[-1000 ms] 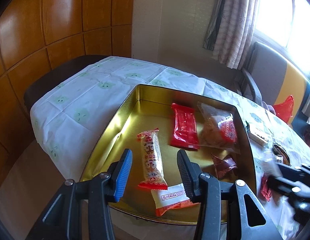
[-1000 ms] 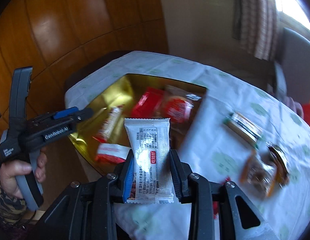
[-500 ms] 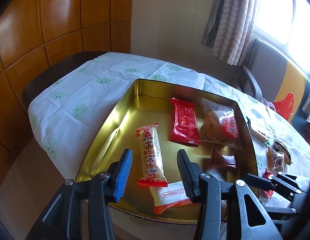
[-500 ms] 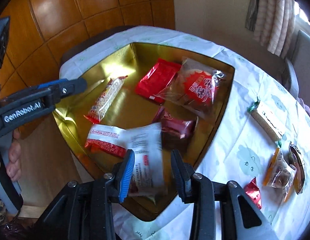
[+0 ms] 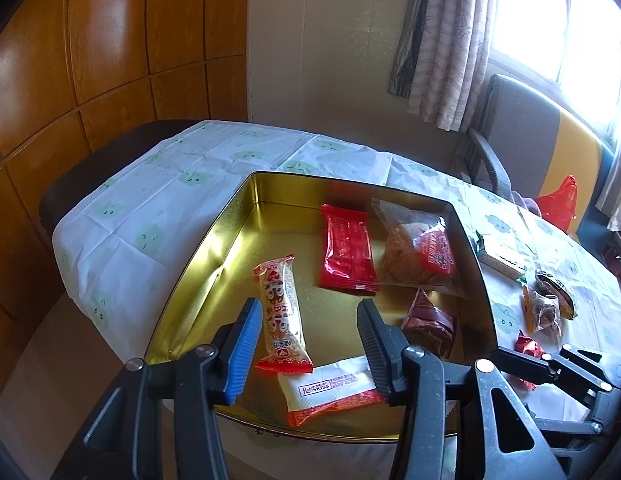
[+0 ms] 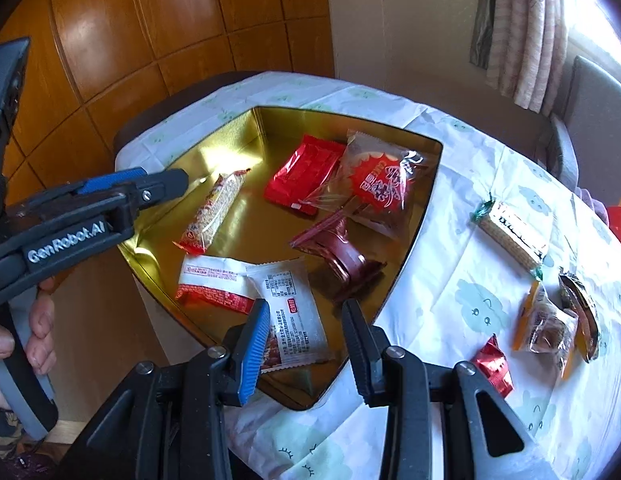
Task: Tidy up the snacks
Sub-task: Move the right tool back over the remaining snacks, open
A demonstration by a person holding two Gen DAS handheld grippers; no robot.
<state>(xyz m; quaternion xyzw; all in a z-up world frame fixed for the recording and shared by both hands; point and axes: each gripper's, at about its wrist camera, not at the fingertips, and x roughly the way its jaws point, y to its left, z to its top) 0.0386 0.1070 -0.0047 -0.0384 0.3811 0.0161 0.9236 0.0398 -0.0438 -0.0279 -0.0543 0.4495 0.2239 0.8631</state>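
A gold tin (image 5: 214, 240) (image 6: 426, 196) on the white tablecloth holds several snacks: a long bar (image 5: 280, 312), a red packet (image 5: 346, 252), a clear bag with a red label (image 6: 378, 188), a dark red packet (image 6: 338, 252) and a white-and-red packet (image 5: 330, 388). A white printed packet (image 6: 290, 304) lies flat in the tin's near corner. My right gripper (image 6: 306, 320) hovers over it, jaws opening, pads clear of it. My left gripper (image 5: 308, 320) hangs above the tin's near edge, jaws opening slightly, nothing between them.
On the cloth right of the tin lie a wafer bar (image 6: 510, 236), an orange packet (image 6: 546, 324), a dark packet (image 6: 578, 304) and a red foil candy (image 6: 492, 364). A chair (image 5: 522, 140) stands behind the table, and wood panelling (image 5: 110, 40) lines the left.
My right gripper swung over the tin, sank a little and let go of the white packet, which now lies in the tin. The left gripper has barely moved.
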